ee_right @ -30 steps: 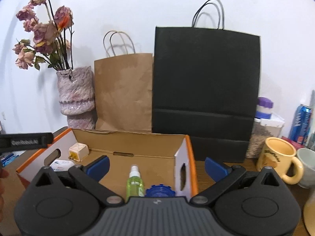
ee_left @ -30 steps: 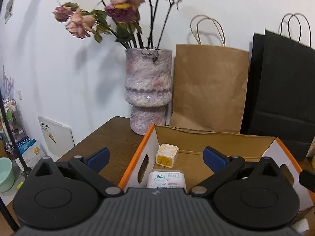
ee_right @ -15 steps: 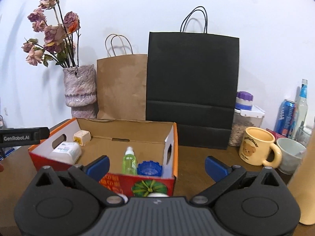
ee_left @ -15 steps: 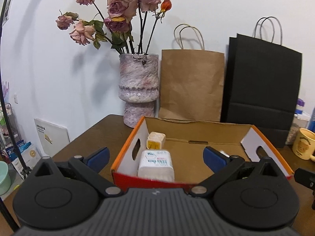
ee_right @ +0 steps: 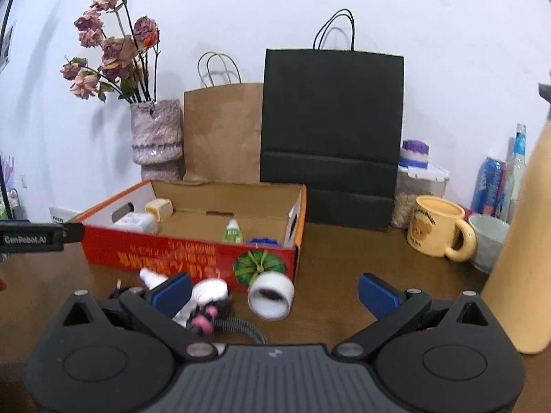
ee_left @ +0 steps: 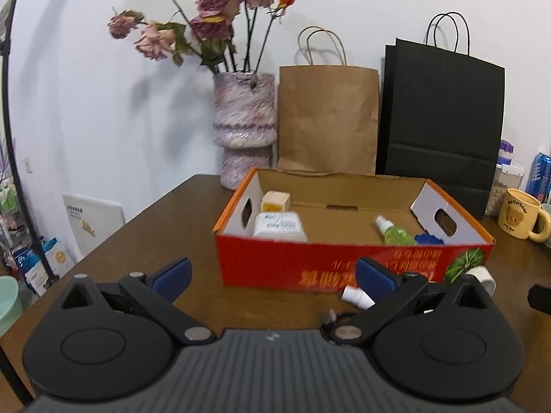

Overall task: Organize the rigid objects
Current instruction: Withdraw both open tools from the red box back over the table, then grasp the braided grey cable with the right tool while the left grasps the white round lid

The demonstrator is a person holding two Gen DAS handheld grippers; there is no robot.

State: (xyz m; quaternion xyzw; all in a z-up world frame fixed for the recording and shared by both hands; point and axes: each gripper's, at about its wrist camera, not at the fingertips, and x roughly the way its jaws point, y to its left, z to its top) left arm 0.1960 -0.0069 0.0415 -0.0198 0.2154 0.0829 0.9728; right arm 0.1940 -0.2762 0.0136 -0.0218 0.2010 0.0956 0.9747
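The red cardboard box (ee_right: 193,253) sits mid-bench (ee_right: 344,275), holding a white carton (ee_left: 279,226), a yellow cube (ee_left: 274,201), a green spray bottle (ee_left: 394,230) and a blue cap (ee_left: 428,239). Just before its front wall lie a white tape roll (ee_right: 271,296), a small white bottle (ee_left: 356,297) and a pink-tipped cable (ee_right: 220,320). Behind it stand a vase (ee_left: 244,127), a brown bag (ee_left: 327,117) and a black bag (ee_right: 330,134), with a yellow mug (ee_right: 437,232) to its right; left tongs (ee_left: 272,273) and right tongs (ee_right: 273,287) are both spread wide, empty.

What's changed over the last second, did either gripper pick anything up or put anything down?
Both grippers pulled back from over the box; its red front and the loose items before it, like the white roll, came into view. The left gripper and right gripper stayed open and empty, nothing taken or let go. The cube, white pack, green bottle and blue cap lie in the box as before.
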